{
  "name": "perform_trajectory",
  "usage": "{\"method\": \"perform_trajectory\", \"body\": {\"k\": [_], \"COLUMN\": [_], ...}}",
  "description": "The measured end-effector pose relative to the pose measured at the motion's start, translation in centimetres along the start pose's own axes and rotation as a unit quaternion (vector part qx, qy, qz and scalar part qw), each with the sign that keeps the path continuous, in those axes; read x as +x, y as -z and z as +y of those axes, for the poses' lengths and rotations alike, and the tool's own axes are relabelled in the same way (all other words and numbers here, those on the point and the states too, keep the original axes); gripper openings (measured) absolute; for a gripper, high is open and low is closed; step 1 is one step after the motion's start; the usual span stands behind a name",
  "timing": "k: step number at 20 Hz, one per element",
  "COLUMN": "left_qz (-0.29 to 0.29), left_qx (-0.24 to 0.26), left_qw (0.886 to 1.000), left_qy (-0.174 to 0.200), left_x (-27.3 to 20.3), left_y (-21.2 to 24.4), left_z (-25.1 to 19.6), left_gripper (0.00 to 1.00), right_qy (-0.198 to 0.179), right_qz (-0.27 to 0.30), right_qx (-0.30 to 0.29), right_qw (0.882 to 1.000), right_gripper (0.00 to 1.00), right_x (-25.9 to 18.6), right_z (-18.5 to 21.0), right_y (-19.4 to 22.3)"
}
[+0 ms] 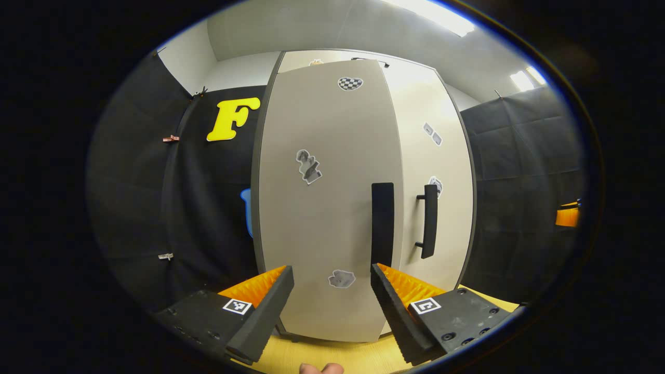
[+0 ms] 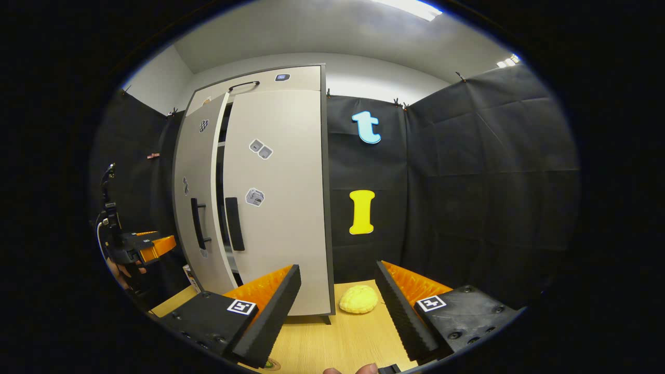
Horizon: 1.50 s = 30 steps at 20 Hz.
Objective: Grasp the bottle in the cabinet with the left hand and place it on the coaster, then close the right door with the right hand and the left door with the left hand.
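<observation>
The cabinet [image 1: 332,208] stands close in front of my left gripper [image 1: 332,278], which is open and holds nothing. Its left door [image 1: 322,218] hangs ajar and swings out toward me, with its black handle [image 1: 382,223] just above my right finger. The right door [image 1: 436,171] with its handle [image 1: 428,221] lies flush with the frame. In the right gripper view the left door [image 2: 193,208] is ajar, with a dark gap beside the right door [image 2: 278,208]. My right gripper [image 2: 337,278] is open over the table. The left gripper [image 2: 143,246] is held up at the far left.
A yellow lumpy object [image 2: 358,299] lies on the wooden table [image 2: 332,337] by the cabinet's right corner. A small white item [image 2: 191,276], too small to identify, stands low by the left door. A round item [image 2: 270,365] peeks in at the bottom edge. Black cloth walls surround the booth.
</observation>
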<state>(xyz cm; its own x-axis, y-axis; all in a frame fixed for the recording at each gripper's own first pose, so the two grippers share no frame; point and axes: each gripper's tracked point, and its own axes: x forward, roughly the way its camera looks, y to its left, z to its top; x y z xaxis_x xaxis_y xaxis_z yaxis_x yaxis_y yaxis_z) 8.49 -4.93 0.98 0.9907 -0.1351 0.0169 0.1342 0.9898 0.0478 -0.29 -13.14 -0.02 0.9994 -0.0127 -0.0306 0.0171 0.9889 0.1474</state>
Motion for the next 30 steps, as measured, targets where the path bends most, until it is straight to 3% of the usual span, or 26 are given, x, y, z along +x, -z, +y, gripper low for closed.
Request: {"method": "perform_trajectory", "body": {"k": [12, 20, 30], "left_qz": [-0.014, 0.016, 0.017], "left_qx": [0.017, 0.015, 0.001], "left_qw": [0.999, 0.998, 0.998], "left_qy": [-0.028, -0.051, -0.052], "left_x": [-9.0, -10.9, -11.4], "left_y": [-3.2, -1.3, -0.9], "left_z": [2.3, 4.2, 5.0], "left_gripper": [0.95, 0.95, 0.95], "right_qy": [-0.016, -0.017, -0.014], "right_qz": [-0.038, -0.027, -0.019], "right_qx": [-0.031, -0.047, -0.053], "right_qw": [0.999, 0.998, 0.998], "right_gripper": [0.96, 0.96, 0.96], "right_x": [-0.9, -0.6, -0.8], "right_z": [4.3, 6.3, 6.8], "right_y": [-2.1, -1.4, -1.0]}}
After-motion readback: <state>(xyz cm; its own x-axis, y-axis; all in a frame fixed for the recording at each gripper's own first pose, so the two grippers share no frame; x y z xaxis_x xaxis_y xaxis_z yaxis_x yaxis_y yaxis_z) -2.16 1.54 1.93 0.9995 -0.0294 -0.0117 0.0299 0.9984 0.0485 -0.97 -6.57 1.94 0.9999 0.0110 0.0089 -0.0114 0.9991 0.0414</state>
